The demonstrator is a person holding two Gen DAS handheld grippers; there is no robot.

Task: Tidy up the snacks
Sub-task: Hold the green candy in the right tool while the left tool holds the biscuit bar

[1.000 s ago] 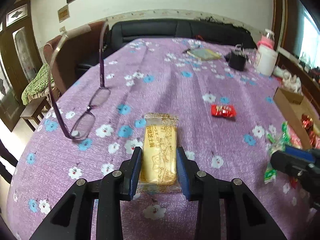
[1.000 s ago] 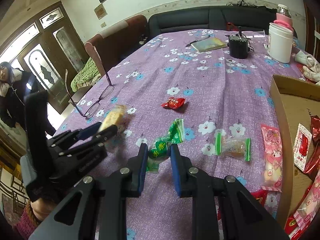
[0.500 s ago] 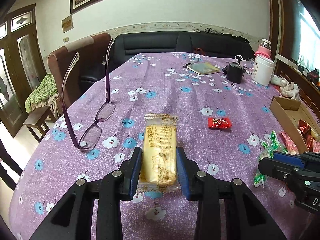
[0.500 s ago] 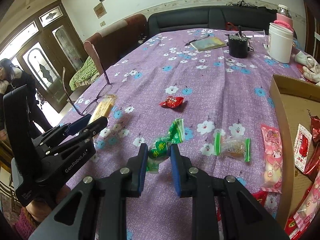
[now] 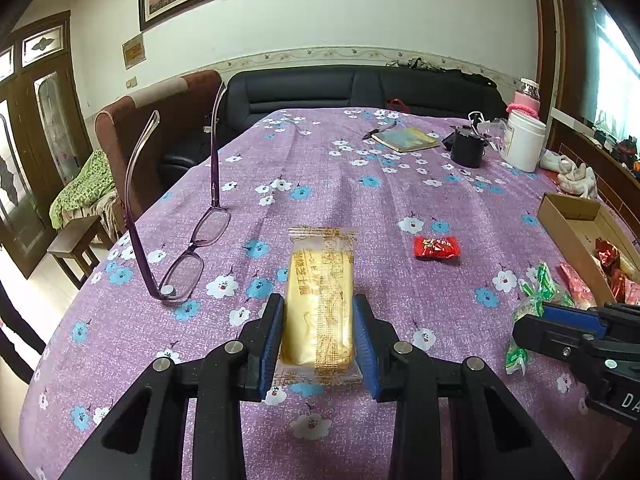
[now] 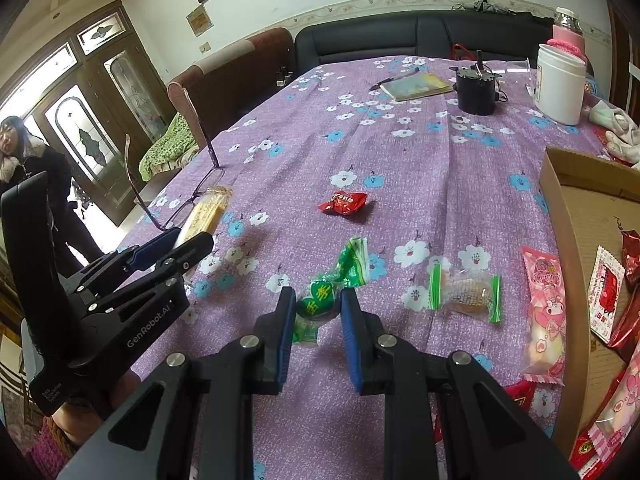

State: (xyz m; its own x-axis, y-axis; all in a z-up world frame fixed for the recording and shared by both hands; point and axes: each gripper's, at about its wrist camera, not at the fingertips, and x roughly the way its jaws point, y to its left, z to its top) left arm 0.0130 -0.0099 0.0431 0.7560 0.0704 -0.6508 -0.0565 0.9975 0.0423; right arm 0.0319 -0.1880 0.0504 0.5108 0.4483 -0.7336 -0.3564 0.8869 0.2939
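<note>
My left gripper (image 5: 319, 312) is shut on a long yellow wrapped cake (image 5: 320, 292), held off the purple flowered tablecloth (image 5: 360, 200). The same cake (image 6: 206, 212) and left gripper (image 6: 188, 242) show at the left of the right wrist view. My right gripper (image 6: 318, 300) is shut on a green wrapped candy (image 6: 332, 284), also seen as the green candy (image 5: 532, 304) with the right gripper (image 5: 560, 320) in the left wrist view. A red candy (image 6: 343, 202) lies mid-table. A cardboard box (image 6: 560, 240) with several snacks stands at the right.
Purple glasses (image 5: 184, 248) stand upside down at the left. A clear green-ended snack (image 6: 466, 290) and a pink packet (image 6: 544, 308) lie by the box. A booklet (image 6: 416, 86), black pot (image 6: 476, 90) and white jar (image 6: 560, 84) sit far back. A person (image 6: 24, 152) stands left.
The left gripper has lifted and tipped up with the yellow cake, so more wall shows. The right gripper and its green candy have stayed in place.
</note>
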